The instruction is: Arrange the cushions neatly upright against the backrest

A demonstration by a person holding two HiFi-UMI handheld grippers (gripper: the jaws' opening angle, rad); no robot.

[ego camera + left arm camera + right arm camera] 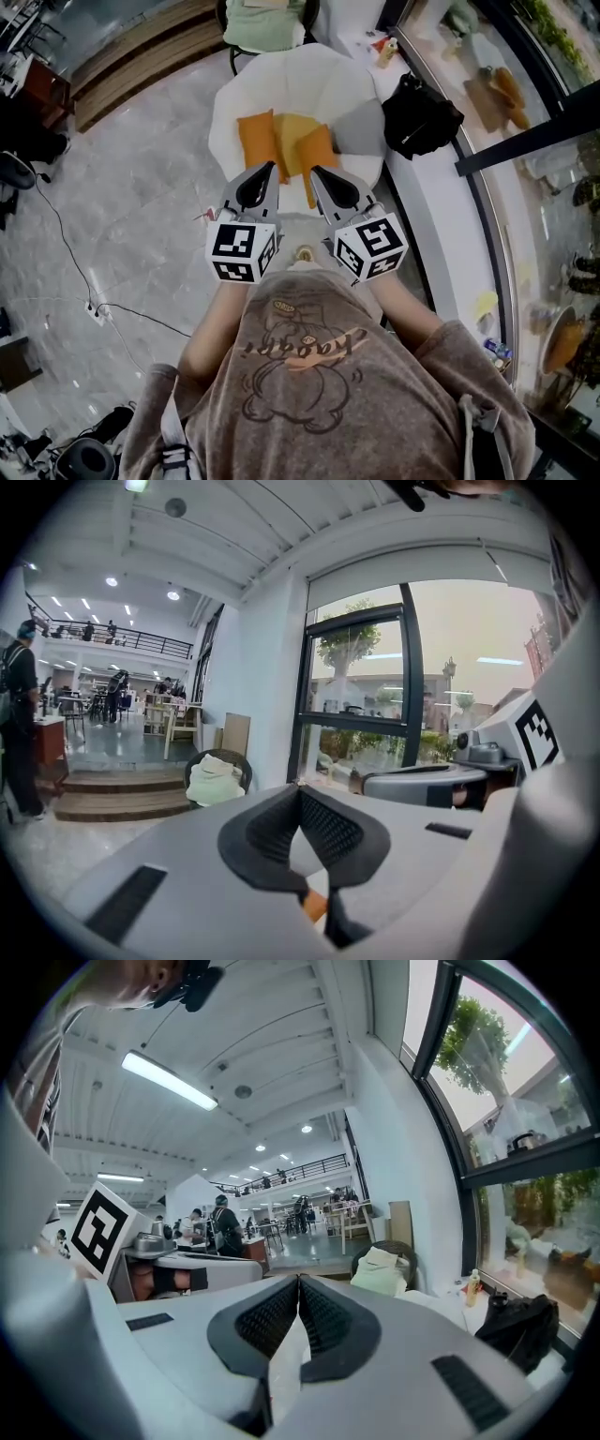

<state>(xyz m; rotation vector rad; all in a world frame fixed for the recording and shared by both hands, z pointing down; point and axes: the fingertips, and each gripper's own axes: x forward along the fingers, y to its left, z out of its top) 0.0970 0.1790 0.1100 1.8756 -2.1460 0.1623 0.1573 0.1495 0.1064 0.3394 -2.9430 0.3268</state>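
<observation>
Left gripper (269, 169): jaws pressed together, nothing between the pads. Right gripper (317, 172): same, closed tip to tip, empty. Both are held out side by side in front of the person (309, 375), close together but apart. Marker cubes face the chest and the tips aim at the white armchair (230, 103) just ahead. Neither tip touches a cushion, as far as the head view shows.

Cushions are all on the armchair, bunched in a row.
- Orange cushion (254, 141) sits at the left.
- Yellow cushion (296, 136) is beside it, edges touching or overlapping.
- Second orange piece (322, 157) overlaps the yellow one on the near right; can't tell whether it's a separate cushion.
- Grey cushion (361, 127) is at the right end, by the chair's right rim.

From this steep angle I can't tell which stand against the backrest and which lie flat. The row looks uneven, edges not aligned.

Left gripper view: a sliver of orange shows below the closed jaws, with the right gripper off to the right.

Around:
- Black bag (419, 114) sits on the white window ledge (441, 216), right of the armchair and close against its rim.
- Small bottle (386, 49) stands further along the ledge.
- Wicker chair (194, 767) with a pale green cloth (262, 23) is behind the armchair.
- Cables (66, 244) trail over the grey floor (141, 187) at left.
</observation>
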